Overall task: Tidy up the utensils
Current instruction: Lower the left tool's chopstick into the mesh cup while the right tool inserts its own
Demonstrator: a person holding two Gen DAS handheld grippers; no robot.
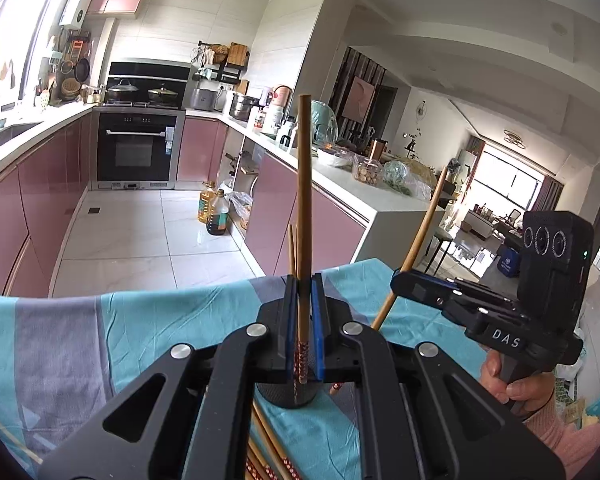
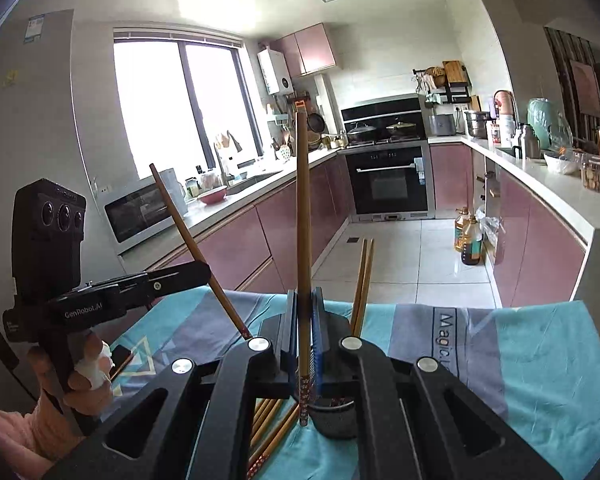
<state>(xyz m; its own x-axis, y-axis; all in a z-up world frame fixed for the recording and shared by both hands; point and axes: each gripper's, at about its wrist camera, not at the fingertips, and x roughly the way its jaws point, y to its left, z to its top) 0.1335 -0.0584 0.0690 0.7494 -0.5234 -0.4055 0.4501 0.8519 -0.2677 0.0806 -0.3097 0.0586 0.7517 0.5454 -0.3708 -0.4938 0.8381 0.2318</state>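
My left gripper (image 1: 303,284) is shut on a wooden chopstick (image 1: 304,200) with a red patterned end, held upright over a dark round holder cup (image 1: 286,398). My right gripper (image 2: 303,298) is shut on another upright chopstick (image 2: 303,220), its patterned end just beside the cup (image 2: 336,420). Two chopsticks (image 2: 362,280) stand in the cup. Several loose chopsticks (image 2: 268,428) lie on the cloth beside it. Each gripper shows in the other's view, the right one (image 1: 404,280) and the left one (image 2: 196,272), each with its chopstick slanting.
A teal and grey cloth (image 1: 80,340) covers the table (image 2: 540,360). Beyond its far edge lies the kitchen floor, with pink cabinets, an oven (image 1: 138,148), and oil bottles (image 1: 214,210) on the floor. A cluttered counter (image 1: 360,184) runs on the right.
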